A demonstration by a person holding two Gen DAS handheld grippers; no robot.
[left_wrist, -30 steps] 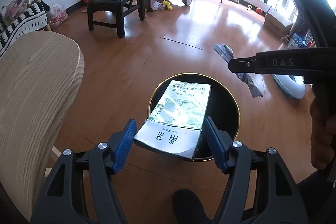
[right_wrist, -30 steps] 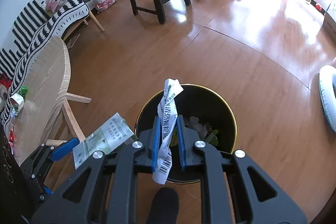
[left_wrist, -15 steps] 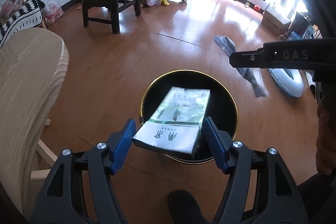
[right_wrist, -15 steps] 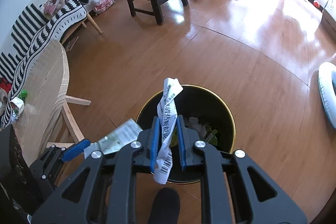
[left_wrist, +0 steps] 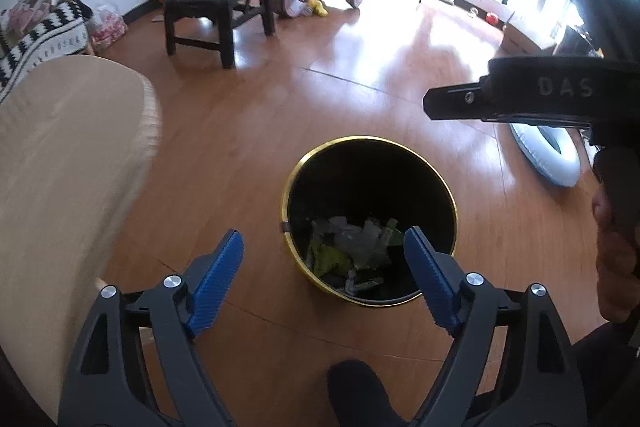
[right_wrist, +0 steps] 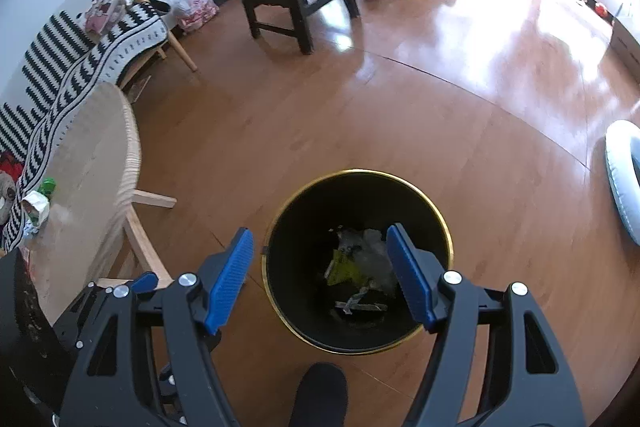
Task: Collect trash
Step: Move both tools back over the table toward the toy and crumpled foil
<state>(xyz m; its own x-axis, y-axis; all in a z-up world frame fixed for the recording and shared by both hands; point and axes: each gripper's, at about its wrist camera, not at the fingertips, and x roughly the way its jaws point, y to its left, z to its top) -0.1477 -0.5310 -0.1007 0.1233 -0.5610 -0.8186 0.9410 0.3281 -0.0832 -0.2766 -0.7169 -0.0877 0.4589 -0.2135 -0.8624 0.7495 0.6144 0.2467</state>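
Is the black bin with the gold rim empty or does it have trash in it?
It has trash in it but is not full: crumpled paper and wrappers lie at the bottom of the bin, with bare black wall above.

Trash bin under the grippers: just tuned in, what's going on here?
A person holds a gripper in each hand over the black, gold-rimmed trash bin on the wood floor. The left gripper and right gripper have just been opening and now stand open with nothing between the jaws. Crumpled paper and wrappers lie at the bottom of the bin. More scraps wait on the wooden table.
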